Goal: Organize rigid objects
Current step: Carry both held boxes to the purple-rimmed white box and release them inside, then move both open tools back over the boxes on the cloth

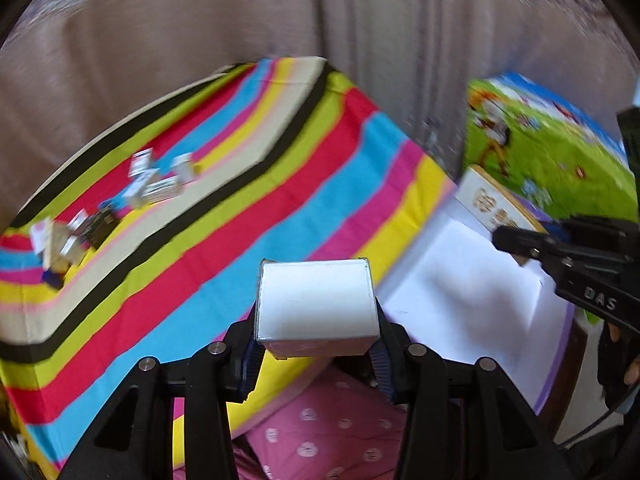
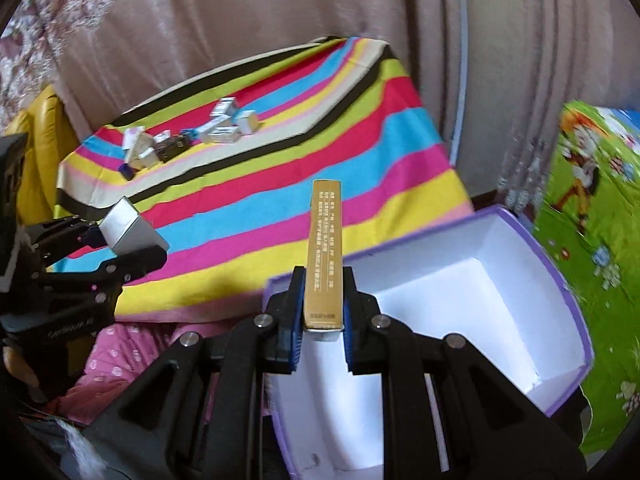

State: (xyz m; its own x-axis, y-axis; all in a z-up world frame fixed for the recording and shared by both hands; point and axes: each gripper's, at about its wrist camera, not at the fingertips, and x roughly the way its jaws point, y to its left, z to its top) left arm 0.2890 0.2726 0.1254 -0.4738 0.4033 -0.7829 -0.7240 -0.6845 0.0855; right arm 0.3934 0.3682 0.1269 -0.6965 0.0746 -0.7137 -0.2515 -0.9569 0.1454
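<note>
My left gripper (image 1: 316,350) is shut on a small white box (image 1: 316,304), held above the near edge of the striped cloth; it also shows in the right wrist view (image 2: 132,236). My right gripper (image 2: 323,320) is shut on a thin gold box (image 2: 325,252), held upright over the near left corner of an open purple box with a white inside (image 2: 472,292). In the left wrist view that gold box (image 1: 496,204) and the right gripper (image 1: 516,246) sit over the purple box (image 1: 472,292). Several small boxes (image 2: 192,136) lie scattered at the far left of the cloth.
A bright striped cloth (image 1: 240,208) covers the table. A green cartoon mat (image 2: 592,240) lies right of the purple box. A pink patterned fabric (image 1: 332,428) lies below the table's near edge. Curtains hang behind. A yellow seat (image 2: 36,152) stands at far left.
</note>
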